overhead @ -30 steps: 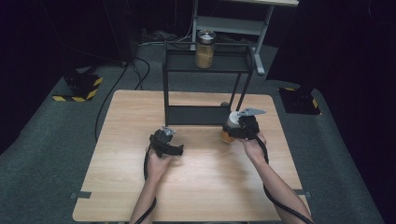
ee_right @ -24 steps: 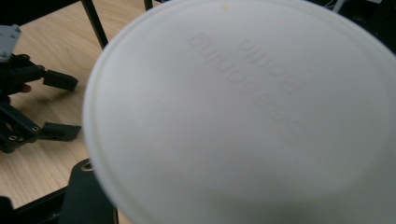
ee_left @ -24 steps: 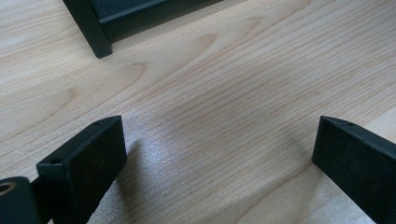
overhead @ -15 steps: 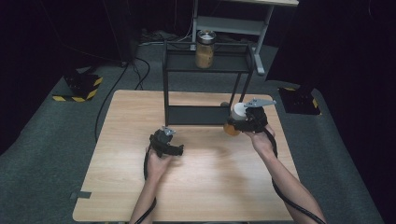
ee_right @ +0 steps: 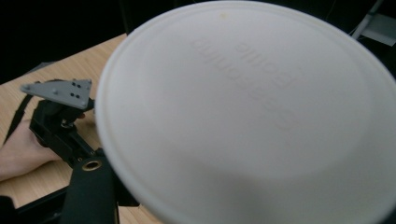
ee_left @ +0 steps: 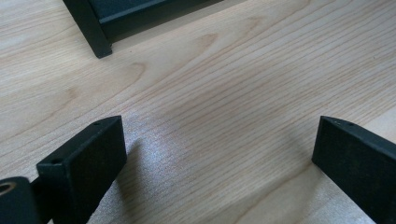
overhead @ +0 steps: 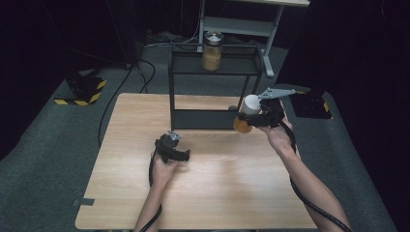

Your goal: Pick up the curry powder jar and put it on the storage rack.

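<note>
Broadly bare across the near half of the wooden counter [overhead: 217, 193], with open board from 4 through 8 o'clock of its centre and nothing lying near the front edge. Crowded only toward 12 o'clock, where a black metal shelf rack [overhead: 212, 94] stands at the far edge, its foot resting on the wood. Up on the rack's top shelf, a glass jar with a metal lid [overhead: 212, 50], filled with something tan. Beyond the counter's edges, grey carpet [overhead: 48, 159] on all sides and a yellow-and-black striped block [overhead: 82, 92] out at 10 o'clock.

At 7 o'clock of the counter's centre, left forearm reaching in from the front edge, hand wrapped around the left hand-held gripper [overhead: 170, 147], set low over the wood. Spread wide in the left gripper view, jaws well apart with bare wood grain between them and the rack's leg [ee_left: 88, 28] ahead at 11 o'clock.

At 2 o'clock, right forearm stretched farther forward, wrist raised, right hand-held gripper [overhead: 256, 116] lifted clear of the wood just beside the rack's right post. Pinched on an orange jar with a white lid [overhead: 246, 113], tilted, lid facing the gripper's own camera. Close up in the right gripper view, the white lid [ee_right: 247, 116] with faint embossed lettering, too blurred to read.
</note>
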